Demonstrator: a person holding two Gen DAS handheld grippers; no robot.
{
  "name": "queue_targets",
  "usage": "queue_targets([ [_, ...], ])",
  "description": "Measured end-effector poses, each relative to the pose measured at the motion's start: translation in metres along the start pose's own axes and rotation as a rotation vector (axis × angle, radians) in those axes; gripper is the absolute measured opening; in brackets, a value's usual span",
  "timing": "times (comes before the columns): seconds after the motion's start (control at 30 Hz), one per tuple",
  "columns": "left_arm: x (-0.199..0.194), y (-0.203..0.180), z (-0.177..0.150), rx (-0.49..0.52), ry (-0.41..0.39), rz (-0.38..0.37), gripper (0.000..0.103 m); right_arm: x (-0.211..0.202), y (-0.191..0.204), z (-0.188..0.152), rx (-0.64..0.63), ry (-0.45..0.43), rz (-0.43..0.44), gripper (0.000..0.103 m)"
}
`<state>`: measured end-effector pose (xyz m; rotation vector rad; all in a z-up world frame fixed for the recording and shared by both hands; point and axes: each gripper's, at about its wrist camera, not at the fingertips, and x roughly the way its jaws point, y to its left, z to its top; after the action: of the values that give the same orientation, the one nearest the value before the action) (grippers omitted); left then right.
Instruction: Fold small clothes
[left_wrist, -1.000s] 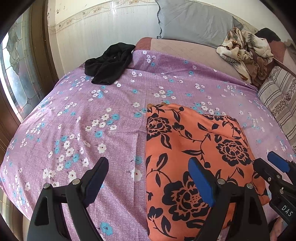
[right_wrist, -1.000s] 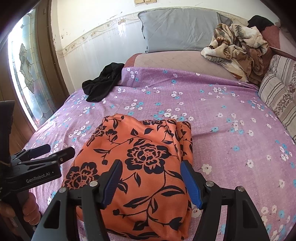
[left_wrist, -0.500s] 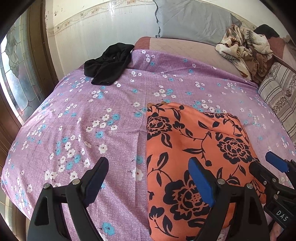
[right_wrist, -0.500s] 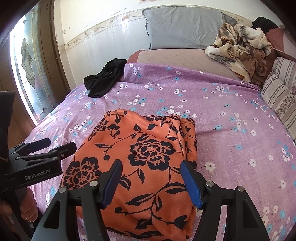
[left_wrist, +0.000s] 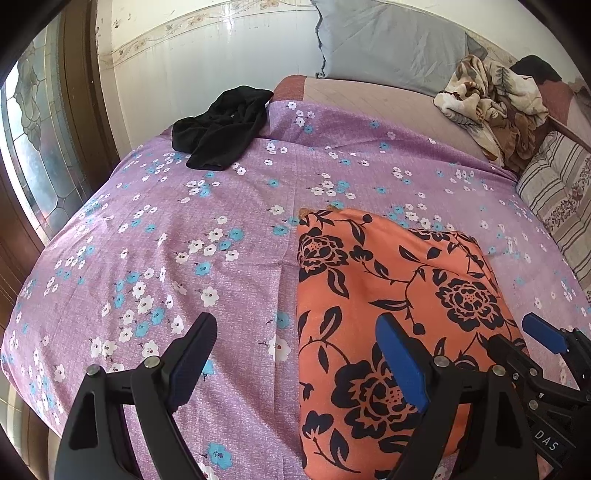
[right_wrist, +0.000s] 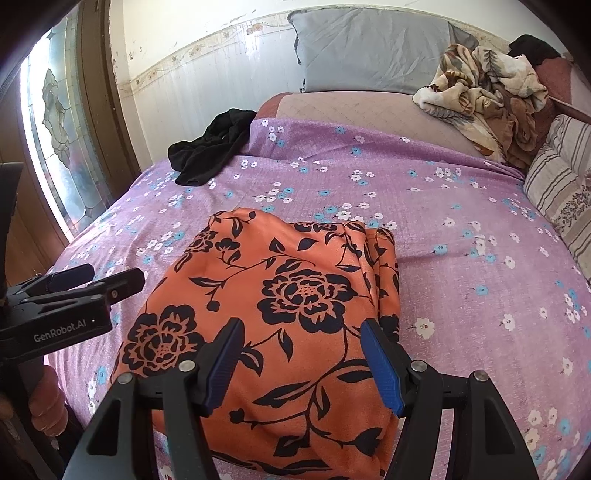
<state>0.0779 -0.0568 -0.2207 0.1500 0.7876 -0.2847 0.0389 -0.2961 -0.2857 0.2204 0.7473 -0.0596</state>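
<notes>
A folded orange cloth (right_wrist: 280, 321) with a black flower print is lying flat on a bed covered by a purple sheet (left_wrist: 166, 258) dotted with small white and blue flowers. The cloth is sitting near the front edge of the bed, roughly a rectangle, with several stacked fold edges showing along its right side in the right wrist view.

The left gripper (left_wrist: 295, 358) is hovering over the front of the bed with its two fingers spread wide apart and nothing between them. Its right finger is hanging above the left part of the orange cloth, while its left finger is hanging above bare purple sheet. Whether either fingertip is touching the fabric cannot be told.

The right gripper (right_wrist: 301, 358) is hovering over the near half of the orange cloth, its fingers standing clearly apart and gripping nothing. Both blue pads (right_wrist: 380, 365) are sitting above the cloth's printed surface.

Each gripper is showing at the edge of the other's view, and part of a hand (right_wrist: 44, 398) is showing at the lower left of the right wrist view, below the left gripper.

Farther back, a crumpled black garment (left_wrist: 221, 133) is lying at the far left corner of the sheet. A grey pillow (right_wrist: 369, 48) is leaning against the wall, a bundled beige patterned blanket (right_wrist: 484, 92) is sitting to its right, and a striped cushion (left_wrist: 561, 206) is lying along the right side. A stained-glass window (right_wrist: 55, 129) is glowing on the left.
</notes>
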Motion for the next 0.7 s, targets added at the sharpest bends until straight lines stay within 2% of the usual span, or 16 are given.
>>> queue_targets([
  [0.7, 0.0013, 0.0016, 0.0003, -0.011, 0.002, 0.01, 0.088, 0.0043, 0.0071, -0.0029, -0.022, 0.007, -0.002, 0.069],
])
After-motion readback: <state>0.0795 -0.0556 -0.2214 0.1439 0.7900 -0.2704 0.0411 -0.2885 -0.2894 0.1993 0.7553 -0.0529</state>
